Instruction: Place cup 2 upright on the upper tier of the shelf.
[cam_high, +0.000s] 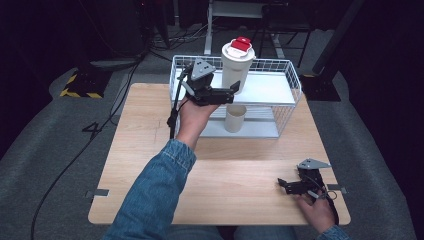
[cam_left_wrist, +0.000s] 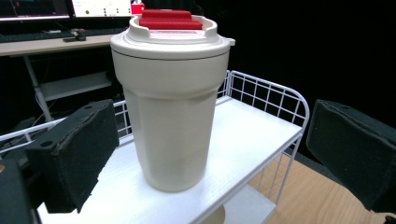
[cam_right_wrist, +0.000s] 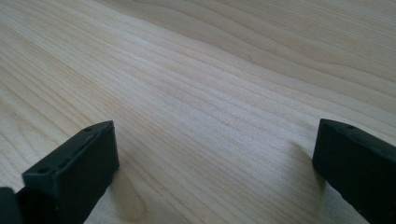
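A tall cream cup (cam_high: 237, 67) with a red-topped lid stands upright on the top shelf of the white wire rack (cam_high: 290, 82), toward the rack's left end and close to its front edge. A second, smaller cup (cam_high: 234, 118) sits on the lower shelf almost directly beneath it. The left gripper (cam_high: 231, 90) hovers at the front of the rack with its jaws spread wide, one on each side of the tall cup and touching neither. The right gripper (cam_high: 281, 184) rests on the table (cam_high: 150, 150) well in front of the rack, also open wide and holding nothing. The risk I see is a tip: the cup is tall and near the edge, so if one jaw meets it first, or they close too low or off-centre, it could topple off the shelf.
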